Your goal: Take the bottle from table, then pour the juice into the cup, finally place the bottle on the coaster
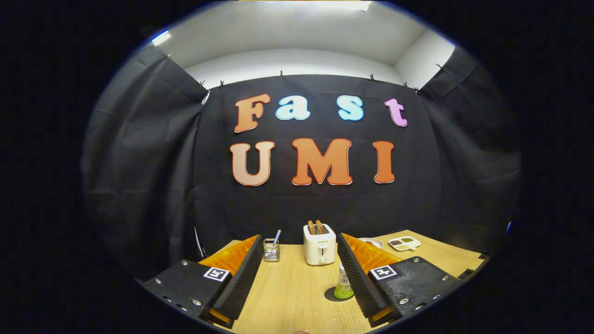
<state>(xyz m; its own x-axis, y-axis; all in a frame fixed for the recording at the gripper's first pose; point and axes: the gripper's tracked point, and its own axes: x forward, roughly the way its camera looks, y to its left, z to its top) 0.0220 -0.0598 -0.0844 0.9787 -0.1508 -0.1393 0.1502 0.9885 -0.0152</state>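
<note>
Gripper: fingers spread wide apart [299, 273], holding nothing, raised above the wooden table [297, 297] and pointing toward the back of the booth.
Bottle: a small bottle [344, 282] with green juice in its lower part stands upright on the table, in the gap between the fingers but close against the inner face of the right finger, which hides part of its right side; whether it touches that finger cannot be told.
Under the bottle: a dark round patch [335, 294] shows at its base on the tabletop; whether it is a coaster or only a shadow cannot be told.
Toaster: a white toaster [319, 244] with two slices of bread sticking up from its slots stands beyond the fingers, near the middle of the table's far side.
Holder: a small clear holder [271, 249] with a utensil standing in it sits left of the toaster, just beside the left finger's tip.
Dishes: a white divided tray [404, 243] with dark and green contents lies at the far right of the table; a round plate [372, 241] peeks out just behind the right finger.
</note>
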